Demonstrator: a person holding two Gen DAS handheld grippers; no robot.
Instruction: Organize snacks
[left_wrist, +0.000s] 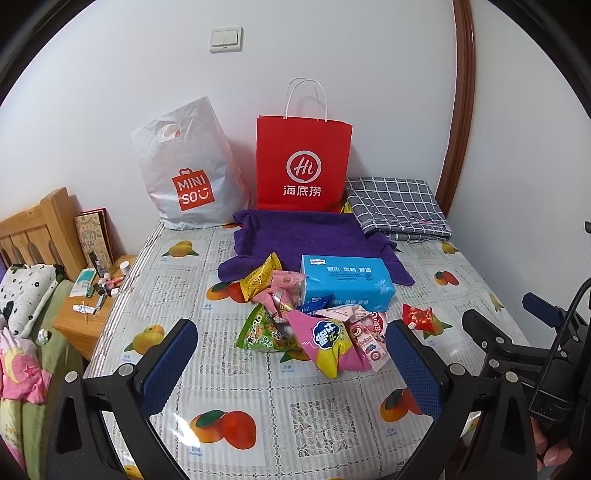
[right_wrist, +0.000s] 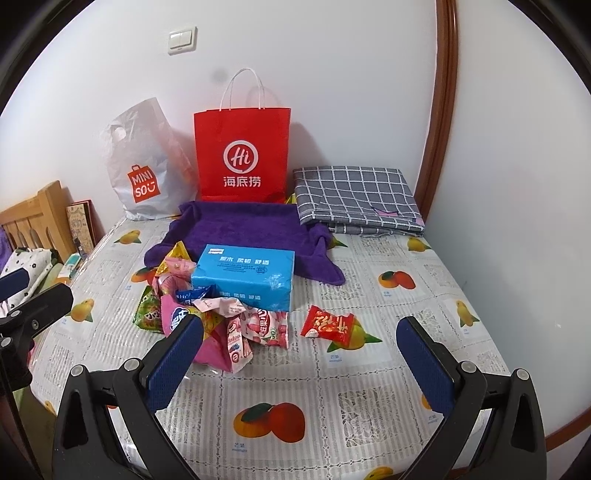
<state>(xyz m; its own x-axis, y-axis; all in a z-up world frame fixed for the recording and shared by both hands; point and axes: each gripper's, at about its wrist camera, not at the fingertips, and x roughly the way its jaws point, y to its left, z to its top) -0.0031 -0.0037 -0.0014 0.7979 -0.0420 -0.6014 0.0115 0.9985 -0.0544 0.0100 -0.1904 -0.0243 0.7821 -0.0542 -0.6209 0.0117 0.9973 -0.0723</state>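
Fruit-print tabletop: snack pile centre; red bag at far edge against white wall; bedside clutter indistinct. Left gripper, right gripper: fingers apart, empty.

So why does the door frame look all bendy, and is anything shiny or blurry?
Left wrist view: the fisheye lens bows the door frame and darkens the corners; the snack pile looks a bit soft. Right wrist view: the frame bows too, the tablecloth has a slight sheen, and the red bag throws a soft shadow on the wall.
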